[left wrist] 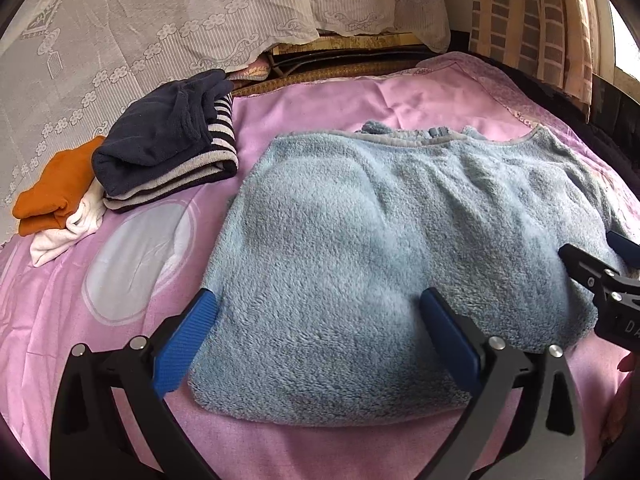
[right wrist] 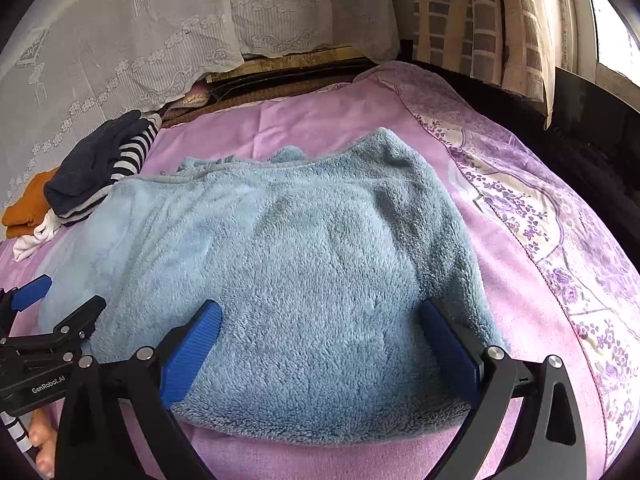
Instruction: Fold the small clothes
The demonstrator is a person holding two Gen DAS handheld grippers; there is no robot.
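Observation:
A fluffy light-blue fleece garment (left wrist: 380,240) lies flat and partly folded on the pink bedspread (left wrist: 80,312); it also shows in the right wrist view (right wrist: 312,264). My left gripper (left wrist: 318,304) is open, its blue pads over the garment's near left part, holding nothing. My right gripper (right wrist: 320,316) is open over the garment's near right part, also empty. The right gripper shows at the right edge of the left wrist view (left wrist: 600,276). The left gripper shows at the left edge of the right wrist view (right wrist: 52,312).
A folded navy and striped garment (left wrist: 168,152) sits at the far left on folded orange (left wrist: 56,188) and white (left wrist: 68,232) clothes. A lace curtain (left wrist: 140,20) hangs behind. The bed's right edge has a purple floral border (right wrist: 540,220). A brick-pattern curtain (right wrist: 480,20) hangs at the far right.

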